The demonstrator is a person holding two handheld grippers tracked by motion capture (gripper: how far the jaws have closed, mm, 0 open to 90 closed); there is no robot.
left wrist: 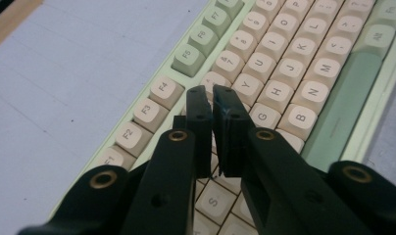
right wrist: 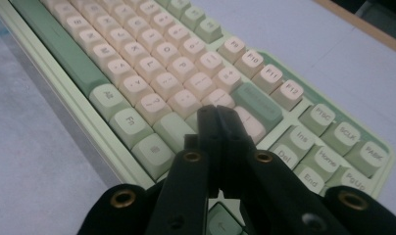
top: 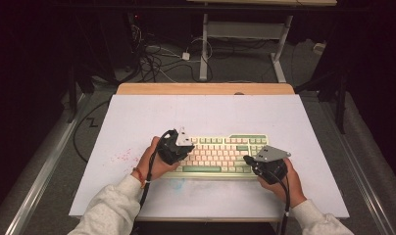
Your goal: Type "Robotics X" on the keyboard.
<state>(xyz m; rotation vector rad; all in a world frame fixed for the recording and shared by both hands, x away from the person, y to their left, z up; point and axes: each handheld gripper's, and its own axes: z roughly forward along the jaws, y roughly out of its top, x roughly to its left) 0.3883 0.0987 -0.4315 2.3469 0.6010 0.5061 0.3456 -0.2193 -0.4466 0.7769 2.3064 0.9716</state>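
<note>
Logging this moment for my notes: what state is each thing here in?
Keyboard: flat on the table, keys up, nothing gripping it.
Left tool: jaws nearly together, a thin gap, nothing between them, over the keys.
Right tool: jaws shut, empty, above the keyboard's right end.
Table: white top, faint red marks.

Keyboard (top: 220, 155) lies on the table (top: 137, 117), toward its near edge, centred. Left tool (top: 179, 147) sits over the keyboard's left end; right tool (top: 252, 164) over its right end. Cables (top: 157, 58) lie on the floor behind the table.
</note>
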